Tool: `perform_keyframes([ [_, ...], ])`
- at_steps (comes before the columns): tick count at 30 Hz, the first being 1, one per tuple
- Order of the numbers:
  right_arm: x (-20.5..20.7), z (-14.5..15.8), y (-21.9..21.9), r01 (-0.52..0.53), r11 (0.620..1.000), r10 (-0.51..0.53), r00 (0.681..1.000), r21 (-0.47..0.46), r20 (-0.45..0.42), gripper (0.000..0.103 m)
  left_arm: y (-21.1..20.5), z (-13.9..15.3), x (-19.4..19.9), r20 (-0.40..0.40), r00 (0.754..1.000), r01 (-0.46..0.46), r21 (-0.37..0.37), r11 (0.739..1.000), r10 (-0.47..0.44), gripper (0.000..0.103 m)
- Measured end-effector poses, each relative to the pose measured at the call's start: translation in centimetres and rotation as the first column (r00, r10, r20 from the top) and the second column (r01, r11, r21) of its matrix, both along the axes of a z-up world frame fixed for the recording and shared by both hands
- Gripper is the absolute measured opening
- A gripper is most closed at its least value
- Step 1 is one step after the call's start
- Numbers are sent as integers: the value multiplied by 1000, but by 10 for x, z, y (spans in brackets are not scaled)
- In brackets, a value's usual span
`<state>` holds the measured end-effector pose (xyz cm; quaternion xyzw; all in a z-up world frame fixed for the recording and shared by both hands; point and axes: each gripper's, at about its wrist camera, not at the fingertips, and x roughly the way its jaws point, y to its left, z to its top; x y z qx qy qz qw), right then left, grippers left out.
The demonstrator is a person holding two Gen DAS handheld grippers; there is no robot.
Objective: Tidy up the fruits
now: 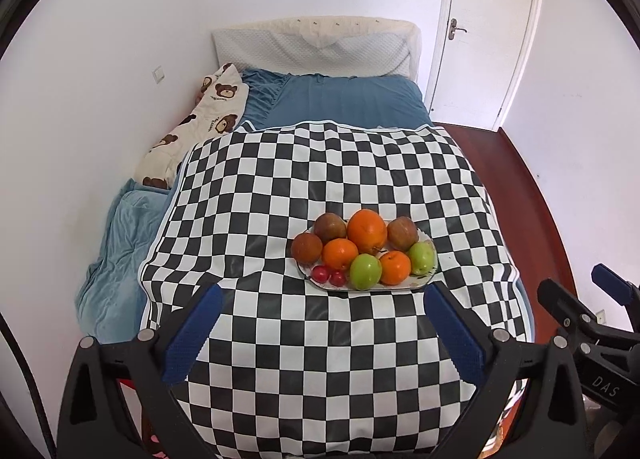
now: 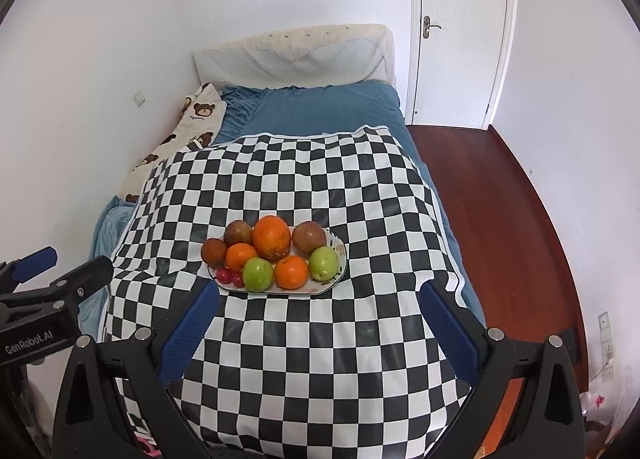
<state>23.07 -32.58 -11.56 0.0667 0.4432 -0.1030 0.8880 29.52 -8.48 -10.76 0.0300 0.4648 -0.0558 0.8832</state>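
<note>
Black-and-white checks fill the middle of both views — the checkered cloth [image 1: 320,187] is spread over the bed, presumably to give the fruit a flat, clean stage. Just below centre of the frame sits the plate [image 1: 428,237], and every fruit is on it: the big orange [image 1: 367,231] crowns the pile at the back, two smaller oranges and two green apples [image 1: 365,271] line the front, brownish-red fruits ring the rear, and two small red fruits [image 1: 329,275] tuck into the plate's lower left edge. Heaped together like that, nothing is sorted yet, so I'd judge the organizing hasn't begun.

The left gripper [image 1: 320,323] hangs at the bottom of its frame, blue pads spread wide, empty, well short of the plate. The right gripper [image 2: 316,319] mirrors it — jaws wide apart, nothing held, aimed at the plate's near edge. Both held back and open, ready, I'd say, for a first pick from the front row.
</note>
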Motion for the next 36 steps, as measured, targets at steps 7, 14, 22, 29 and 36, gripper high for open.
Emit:
perform_keyframes([
  [7, 10, -22, -2, 29, 1000, -29, 1000, -10, 2, 102, 0, -23, 15, -9, 1000, -8, 20, 1000, 9, 103],
  [14, 19, -35, -6, 51, 999, -51, 999, -20, -14, 102, -2, -36, 21, -19, 1000, 1, 34, 999, 0, 103],
  [22, 24, -44, -7, 53, 998, -53, 998, -17, -26, 102, -3, -43, 23, -27, 1000, 8, 29, 1000, -7, 103],
  [29, 23, -45, -7, 56, 998, -57, 998, -13, -24, 102, -6, -47, 23, -33, 999, 16, 28, 999, -15, 103],
  [36, 24, -46, -6, 57, 998, -57, 998, -11, -22, 102, -6, -50, 22, -39, 999, 15, 29, 999, -14, 103],
])
